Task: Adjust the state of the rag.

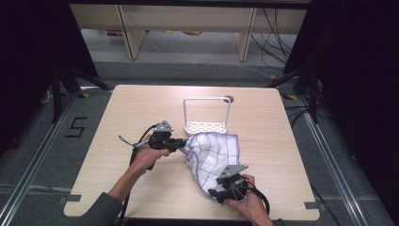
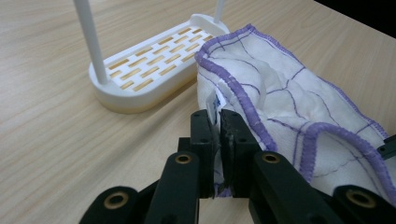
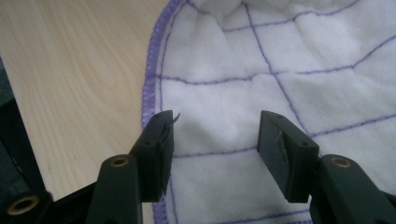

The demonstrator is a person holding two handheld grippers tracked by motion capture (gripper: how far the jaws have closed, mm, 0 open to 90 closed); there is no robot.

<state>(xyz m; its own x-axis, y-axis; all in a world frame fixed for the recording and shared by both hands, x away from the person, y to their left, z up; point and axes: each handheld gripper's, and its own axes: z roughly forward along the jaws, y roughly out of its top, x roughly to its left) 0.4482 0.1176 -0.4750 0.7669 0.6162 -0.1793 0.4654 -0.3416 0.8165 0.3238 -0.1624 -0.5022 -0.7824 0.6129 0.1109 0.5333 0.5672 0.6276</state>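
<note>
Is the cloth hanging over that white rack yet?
No, the cloth lies on the table, beside the white rack, not over its bar.

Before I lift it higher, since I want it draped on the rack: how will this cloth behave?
The white cloth with purple grid will probably flop and sag: it already bunches where the left gripper pinches its hem. It looks light and should not slip.

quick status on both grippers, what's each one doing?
Left gripper: shut on an edge of the white cloth with purple grid lines.
Right gripper: open, jaws over the cloth, not pressing it.
</note>
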